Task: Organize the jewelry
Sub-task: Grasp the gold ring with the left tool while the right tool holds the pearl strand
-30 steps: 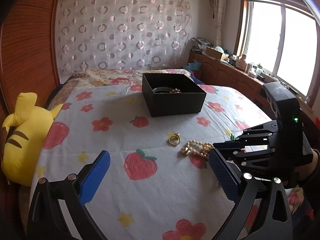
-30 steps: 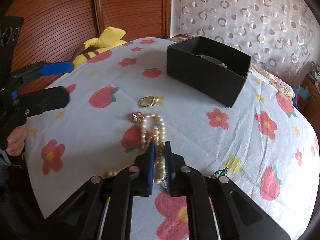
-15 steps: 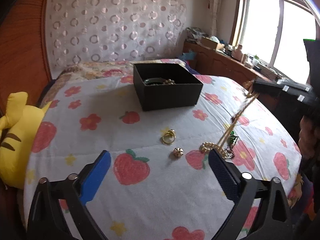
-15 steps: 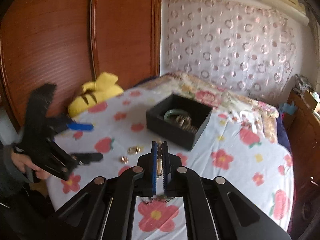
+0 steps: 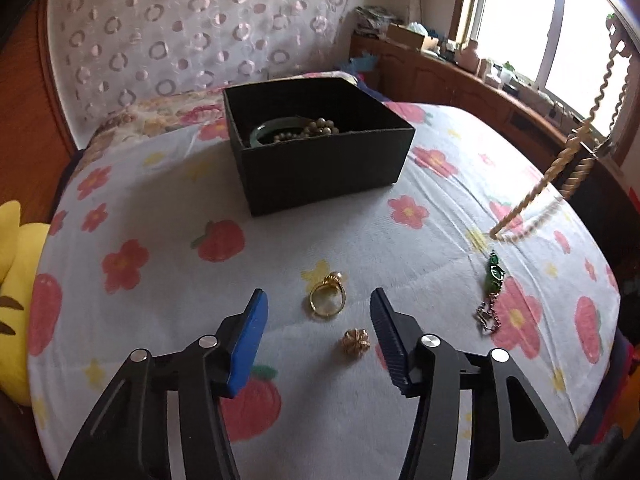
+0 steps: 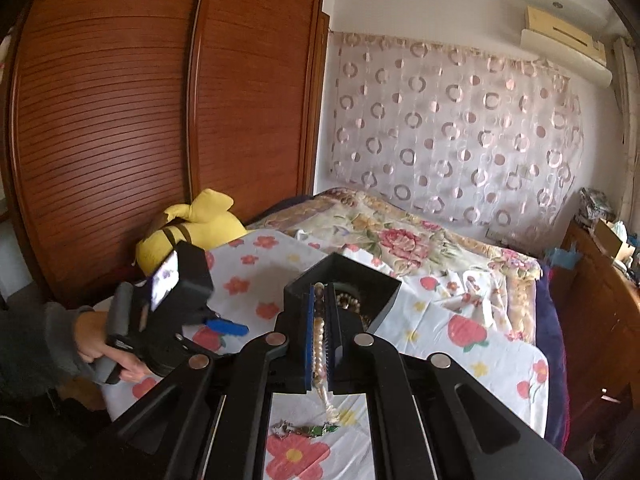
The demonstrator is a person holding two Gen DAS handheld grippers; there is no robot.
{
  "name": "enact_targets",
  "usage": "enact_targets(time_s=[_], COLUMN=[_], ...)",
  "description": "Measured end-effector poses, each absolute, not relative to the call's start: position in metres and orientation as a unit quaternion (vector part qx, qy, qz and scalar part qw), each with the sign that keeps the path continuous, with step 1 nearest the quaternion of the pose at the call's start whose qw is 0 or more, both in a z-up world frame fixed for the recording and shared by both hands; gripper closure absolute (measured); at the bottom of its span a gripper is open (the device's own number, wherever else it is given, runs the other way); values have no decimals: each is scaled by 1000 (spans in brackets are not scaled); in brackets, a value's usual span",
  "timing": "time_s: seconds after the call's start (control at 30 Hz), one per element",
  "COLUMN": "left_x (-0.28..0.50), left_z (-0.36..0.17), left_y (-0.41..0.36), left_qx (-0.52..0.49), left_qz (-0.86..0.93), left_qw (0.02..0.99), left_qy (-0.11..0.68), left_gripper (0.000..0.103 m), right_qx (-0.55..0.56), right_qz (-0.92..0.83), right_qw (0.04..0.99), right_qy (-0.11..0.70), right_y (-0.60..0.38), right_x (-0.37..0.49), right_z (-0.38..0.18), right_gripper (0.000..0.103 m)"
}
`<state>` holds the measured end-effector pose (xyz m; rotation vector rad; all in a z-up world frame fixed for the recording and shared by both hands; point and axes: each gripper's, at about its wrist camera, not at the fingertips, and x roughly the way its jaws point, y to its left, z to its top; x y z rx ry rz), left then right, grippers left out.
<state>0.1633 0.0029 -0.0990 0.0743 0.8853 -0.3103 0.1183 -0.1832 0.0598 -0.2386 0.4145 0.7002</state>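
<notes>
Right fingers clamping pearl necklace, black box holding bangle, beads

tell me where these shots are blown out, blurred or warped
Left wrist view: the window is blown out white, the hanging pearl necklace smears with motion blur, and the bed edge bows from the fisheye. Right wrist view: even light, the wardrobe doors curve, and the left gripper is slightly blurred.

The black box stood open-topped on the bedspread, nothing above it. On its near side lay bare cloth, then a gold ring and a gold bead. Right of the box a pearl strand hung across the way.
</notes>
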Motion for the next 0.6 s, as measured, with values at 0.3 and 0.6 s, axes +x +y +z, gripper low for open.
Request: enact_targets(time_s=[0.3, 0.6], left_x=[167, 164], left_z=[-100, -69], left_y=[-4, 3], left_qx=[54, 45], left_qz=[-160, -148], left_qw=[888, 909], left_qy=[427, 387], left_gripper=[84, 84], right_qx=[-115, -121], right_qz=[333, 318], right_qw=[915, 920], right_qy=[199, 193], right_y=[-190, -185], right_x=[123, 141], right_z=[64, 72], right_gripper=[98, 98])
